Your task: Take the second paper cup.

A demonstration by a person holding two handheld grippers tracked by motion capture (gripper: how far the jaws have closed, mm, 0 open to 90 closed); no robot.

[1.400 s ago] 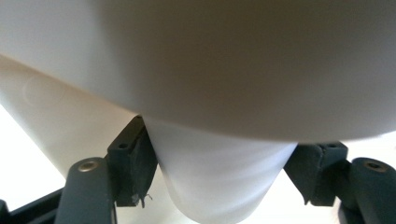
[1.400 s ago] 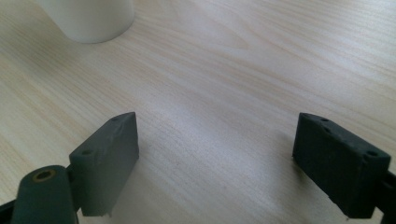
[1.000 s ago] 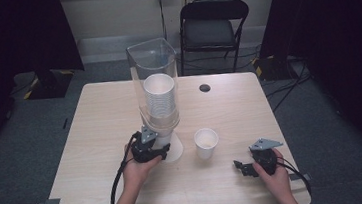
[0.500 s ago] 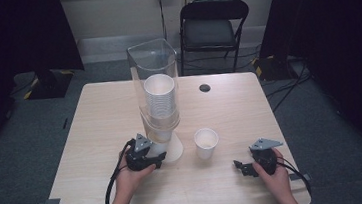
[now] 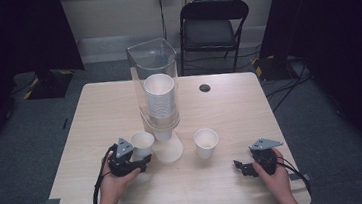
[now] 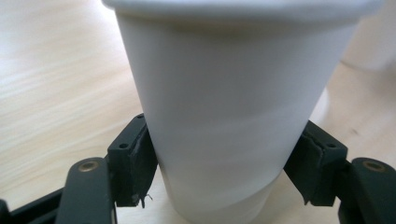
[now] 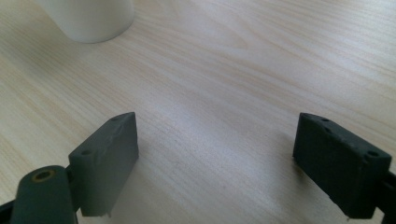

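A white paper cup point(image 5: 142, 142) stands upright on the table just left of the clear cup dispenser point(image 5: 154, 69). My left gripper point(image 5: 143, 158) has this cup point(image 6: 224, 116) between its jaws low on the wall. The jaws have just been opening, and both pads point(image 6: 135, 163) still lie against the cup's sides. A stack of cups point(image 5: 160, 101) fills the dispenser. A second white cup point(image 5: 206, 142) stands to its right. My right gripper point(image 5: 239, 167) rests open near the front right of the table with only bare wood between its jaws point(image 7: 224, 158).
The dispenser's white cone base point(image 5: 169, 152) sits right beside the held cup. In the right gripper view the second cup's bottom point(image 7: 88, 16) stands ahead to the left. A black cable hole point(image 5: 205, 87) marks the far table; a black chair point(image 5: 214, 28) stands behind.
My left hand has drawn back from under the dispenser, moving left and toward the person, bringing a cup with it. The right hand has stayed where it was.
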